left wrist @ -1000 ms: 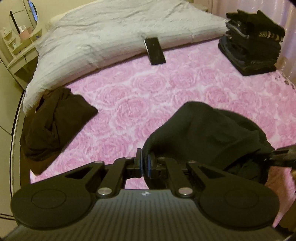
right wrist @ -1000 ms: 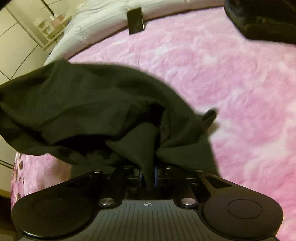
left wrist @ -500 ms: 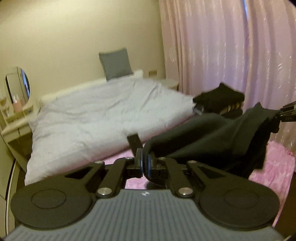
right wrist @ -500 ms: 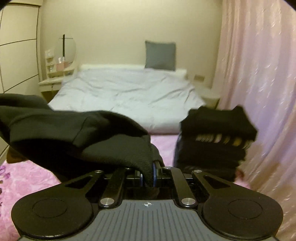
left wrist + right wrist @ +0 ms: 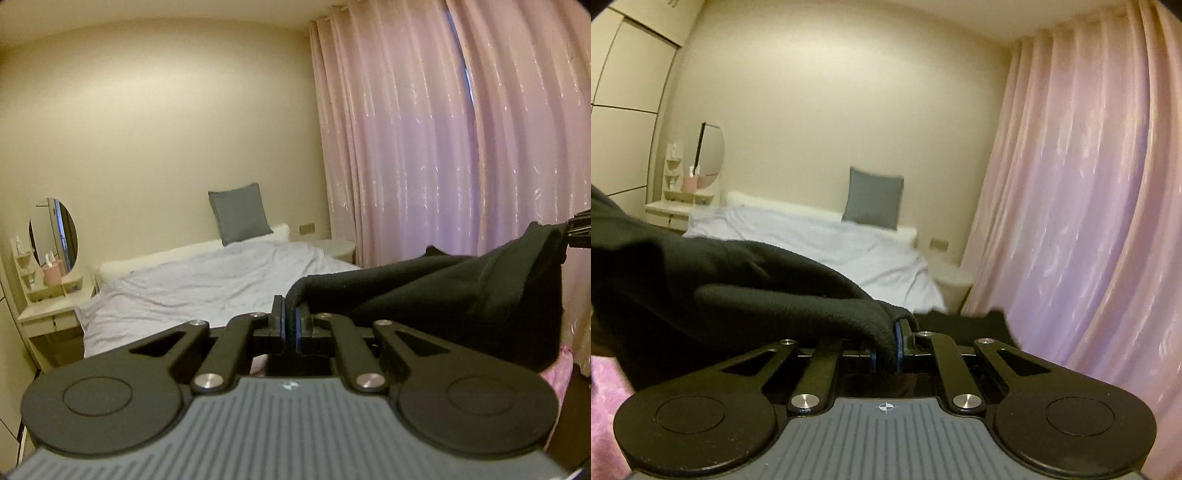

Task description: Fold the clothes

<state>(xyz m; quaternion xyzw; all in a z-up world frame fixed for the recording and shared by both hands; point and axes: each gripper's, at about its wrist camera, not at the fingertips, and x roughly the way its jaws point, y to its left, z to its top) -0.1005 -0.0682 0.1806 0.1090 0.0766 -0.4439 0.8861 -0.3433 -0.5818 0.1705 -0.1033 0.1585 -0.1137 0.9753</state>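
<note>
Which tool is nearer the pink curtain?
Right. The right tool holds the garment at its end on the curtain side. The left tool holds the other end, farther off, with the right tool between it and the curtain.

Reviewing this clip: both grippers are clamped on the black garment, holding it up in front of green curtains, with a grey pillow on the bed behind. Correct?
One error: the curtains are pink, as both wrist views show. The left gripper and right gripper do clamp the black garment, with the grey pillow behind.
</note>
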